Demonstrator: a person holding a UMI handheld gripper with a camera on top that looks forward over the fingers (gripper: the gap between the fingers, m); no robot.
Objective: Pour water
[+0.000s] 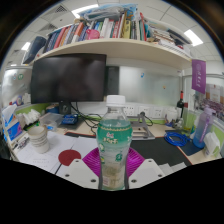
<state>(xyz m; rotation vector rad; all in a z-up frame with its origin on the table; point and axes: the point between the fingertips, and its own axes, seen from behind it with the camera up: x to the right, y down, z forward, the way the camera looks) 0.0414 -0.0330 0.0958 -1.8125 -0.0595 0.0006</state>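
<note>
A clear plastic water bottle [114, 145] with a white cap and a green label stands upright between my fingers. My gripper [113, 160] is shut on the bottle, with the magenta pads [93, 160] pressing on its lower body from both sides. The bottle is held above the desk [150, 148], and its base is hidden below the fingers. A white cup [39, 138] stands on the desk to the left, beyond the fingers.
A dark monitor [68, 77] stands behind, under a shelf of books [100, 30]. A red round coaster [69, 157] lies left of the fingers. A blue item [184, 142] and a black mat [158, 150] lie to the right. Clutter fills the desk's left side.
</note>
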